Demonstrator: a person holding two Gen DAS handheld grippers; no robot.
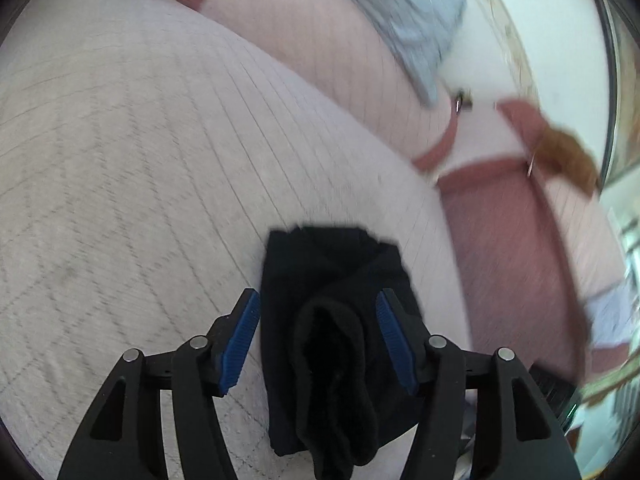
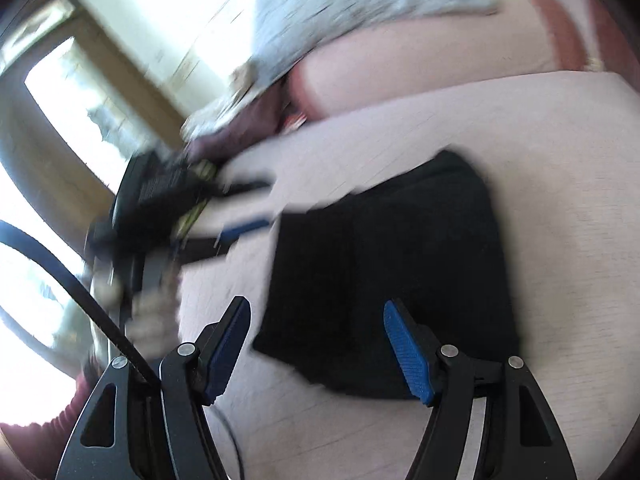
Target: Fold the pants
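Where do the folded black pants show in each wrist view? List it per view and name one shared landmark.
Left wrist view: black pants lie bottom centre, between the open pads of the left hand-held gripper.
Right wrist view: centre right, above the right hand-held gripper.
Shared landmark: grey cloth at the top.

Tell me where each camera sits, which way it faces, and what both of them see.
Left wrist: on the left gripper, looking forward and down along its open fingers at the folded black pants on the pale bed; no hand shows.
Right wrist: on the right gripper, fingers open, looking down at the pants; the blurred left gripper and a hand show at left.
Shared: pants, bed, grey cloth.
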